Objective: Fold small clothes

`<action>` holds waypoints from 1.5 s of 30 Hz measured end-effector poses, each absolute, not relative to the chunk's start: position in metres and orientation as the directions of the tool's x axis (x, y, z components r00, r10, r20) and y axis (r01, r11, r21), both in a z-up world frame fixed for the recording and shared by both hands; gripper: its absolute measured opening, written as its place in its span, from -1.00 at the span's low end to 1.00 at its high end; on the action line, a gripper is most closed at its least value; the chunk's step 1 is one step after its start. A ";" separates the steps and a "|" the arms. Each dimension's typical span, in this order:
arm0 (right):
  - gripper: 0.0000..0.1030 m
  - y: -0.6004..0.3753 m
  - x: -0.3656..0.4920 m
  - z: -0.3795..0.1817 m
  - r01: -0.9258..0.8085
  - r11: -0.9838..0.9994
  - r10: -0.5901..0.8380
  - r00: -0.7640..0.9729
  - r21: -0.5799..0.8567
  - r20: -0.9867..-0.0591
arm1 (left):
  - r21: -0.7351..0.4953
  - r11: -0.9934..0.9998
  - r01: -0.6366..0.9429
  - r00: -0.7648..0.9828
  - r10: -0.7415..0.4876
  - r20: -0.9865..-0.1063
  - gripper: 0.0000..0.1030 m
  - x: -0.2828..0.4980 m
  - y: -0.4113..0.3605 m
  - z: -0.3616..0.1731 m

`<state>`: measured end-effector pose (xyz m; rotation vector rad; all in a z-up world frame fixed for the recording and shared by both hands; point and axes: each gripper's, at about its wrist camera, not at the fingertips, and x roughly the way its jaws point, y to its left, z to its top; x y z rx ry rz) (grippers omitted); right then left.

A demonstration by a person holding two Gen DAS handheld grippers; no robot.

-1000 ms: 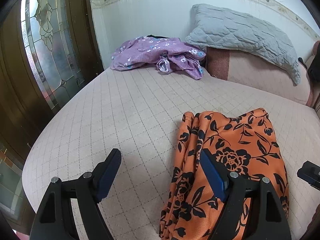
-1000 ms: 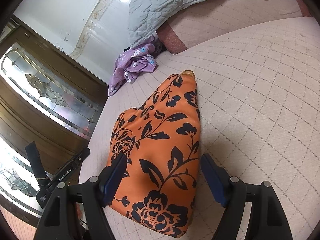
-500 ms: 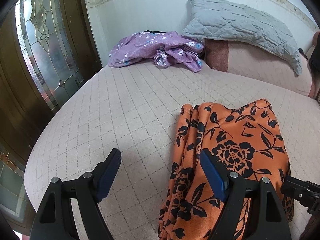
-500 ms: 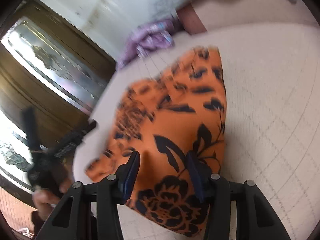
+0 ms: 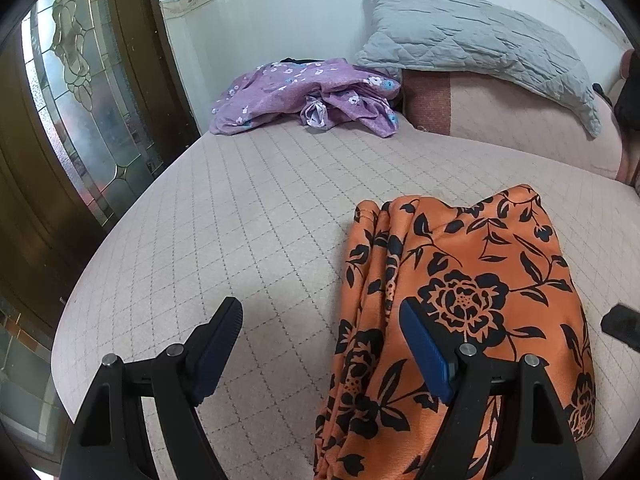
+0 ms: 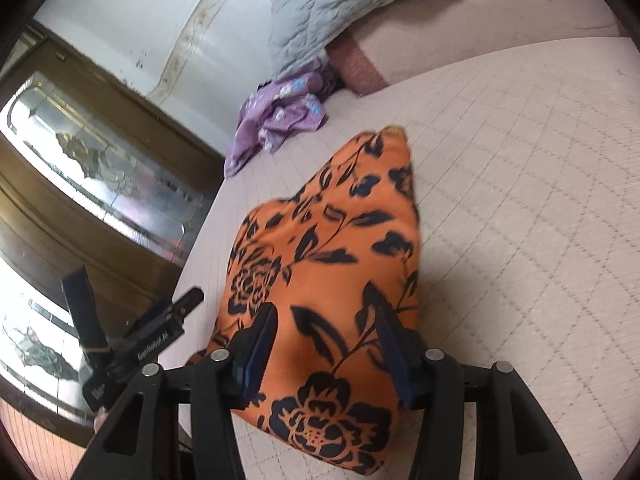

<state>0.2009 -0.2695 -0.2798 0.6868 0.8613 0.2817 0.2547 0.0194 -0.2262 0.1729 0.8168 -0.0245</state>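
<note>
The orange garment (image 5: 460,312) with its black flower print lies on the bed (image 5: 248,216), near the front edge and already folded into a long narrow stack, its layered edges bunched along the left side. That placement looks deliberate: it keeps the piece close to both your hands and well apart from anything that could tangle with it.

Start at the left. Your left gripper (image 5: 320,344) hangs just beside the garment with its jaws released and wide; bare bed shows between them, and only the right jaw overlaps the layered edge. It grips nothing, so it seems parked there ready to pin or lift that side when needed.

Farther back, a purple flowered garment (image 5: 304,96) sits crumpled by the wall, probably waiting its turn, and a grey pillow (image 5: 480,48) leans on the bolster behind it.

Move right. Your right gripper (image 6: 326,344) straddles the near end of the orange garment, cloth bulging up between the jaws, which are opening at this moment; the pads stand beside the fabric but do not seem to pinch it. I judge you are letting go after setting or smoothing the fold, which is why the stack rests flat on the bed.
</note>
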 end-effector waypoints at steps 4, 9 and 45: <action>0.17 -0.274 0.205 -0.282 0.082 0.758 0.457 0.641 0.648 -0.616 | 0.144 0.986 0.087 0.680 0.047 -0.732 0.58 0.256 0.018 -0.227; 0.17 -0.276 0.205 -0.285 0.100 0.755 0.449 0.640 0.648 -0.623 | 0.132 0.988 0.081 0.680 0.042 -0.732 0.58 0.256 0.018 -0.226; 0.18 -0.282 0.199 -0.283 0.118 0.752 0.432 0.655 0.648 -0.620 | 0.138 0.986 0.092 0.677 0.040 -0.735 0.58 0.255 0.017 -0.227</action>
